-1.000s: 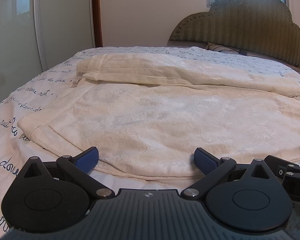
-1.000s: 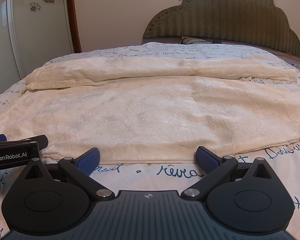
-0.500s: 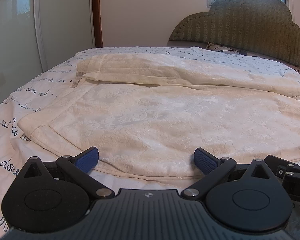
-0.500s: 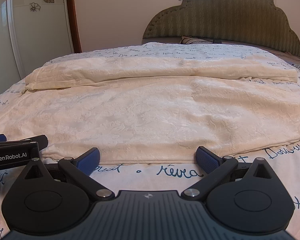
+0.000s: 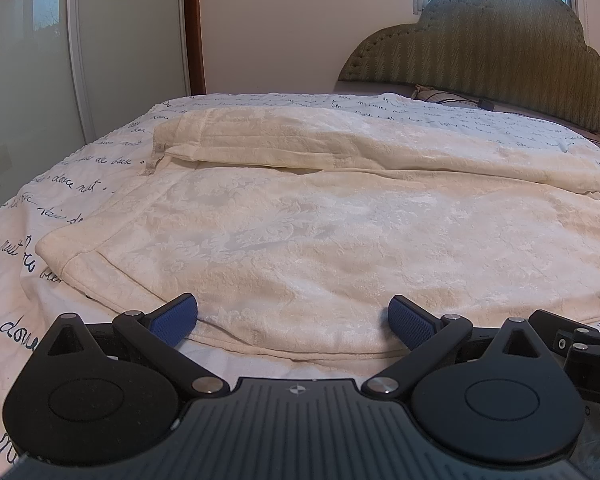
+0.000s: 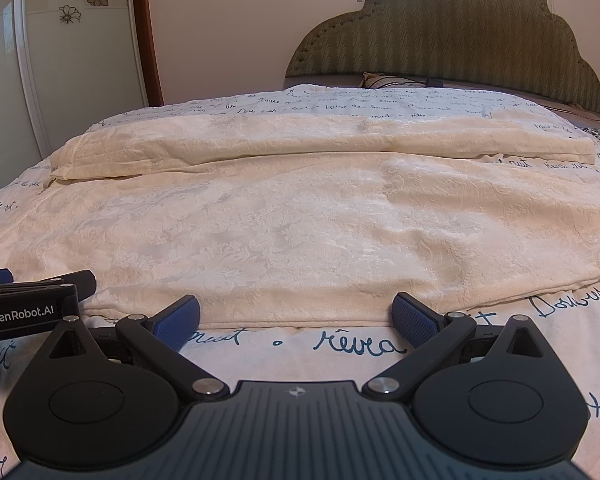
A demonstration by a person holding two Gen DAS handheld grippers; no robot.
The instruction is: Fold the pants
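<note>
pants (image 5: 320, 240) lie spread on the bed (image 6: 340, 100); both hand-held grippers (left (image 5: 293, 318), right (image 6: 296, 318)) gape empty at their near edge, next pinching it.

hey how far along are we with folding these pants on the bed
Done: the cream textured pants lie spread across the script-printed bedsheet, the far strip apparently lying folded over. In hand: nothing; the left gripper and right gripper are both open at the near hem. Left: apparently grasping that edge and folding the pants compact.

"GenRobot.AI" on left gripper (image 6: 28, 314); cursive "rêva" on bedsheet (image 6: 356, 344).
</note>
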